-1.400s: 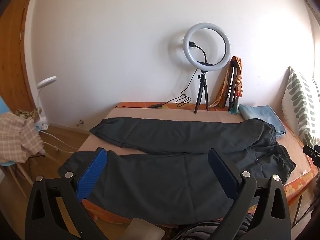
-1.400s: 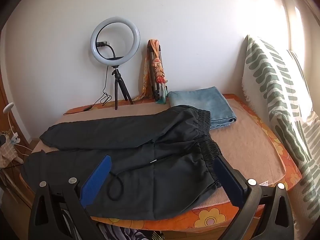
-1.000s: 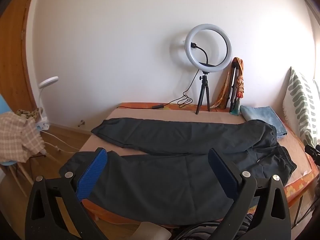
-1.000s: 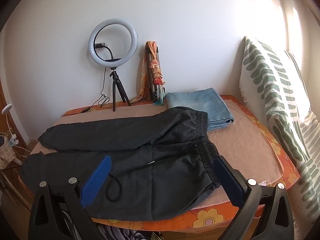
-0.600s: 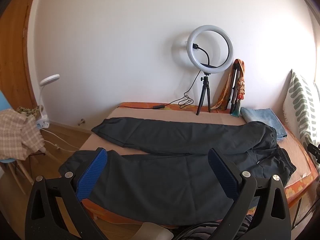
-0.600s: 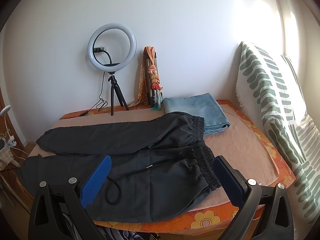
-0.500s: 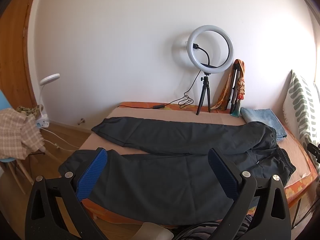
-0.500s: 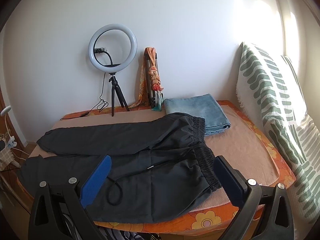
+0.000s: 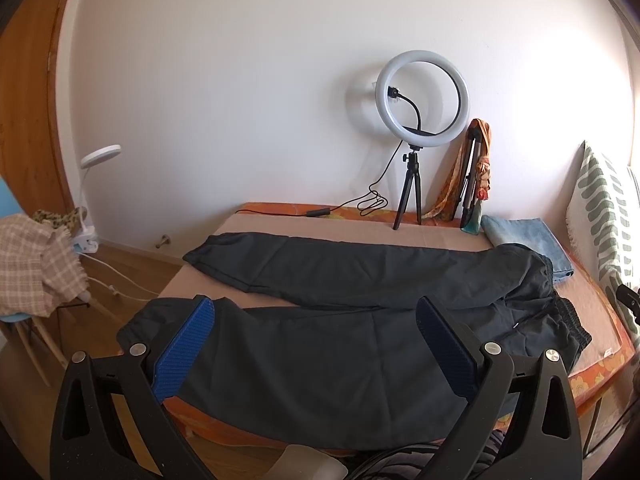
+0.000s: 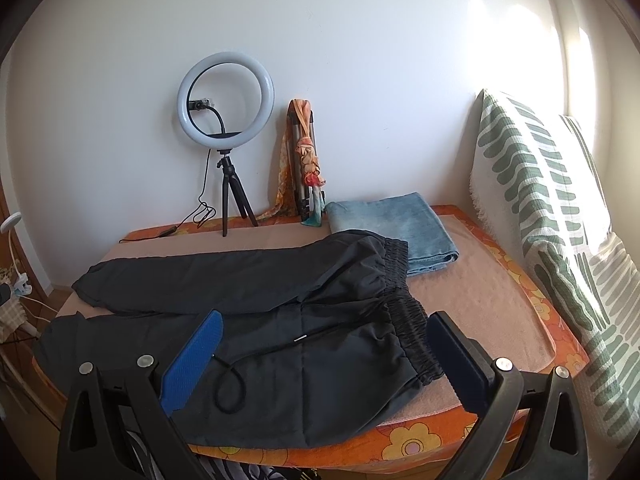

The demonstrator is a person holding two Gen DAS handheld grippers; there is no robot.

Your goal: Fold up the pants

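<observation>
Little changed over the last second, slight view drift only: left claw point(image 9: 314, 344) and right claw point(image 10: 324, 354) still gape empty over the flat black pants point(image 10: 256, 320) on the bed point(image 10: 500, 300), no fold started.

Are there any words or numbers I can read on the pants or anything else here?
None can be read.
The black pants show no print.
A small white tag at the bed's edge is too small to read.
</observation>
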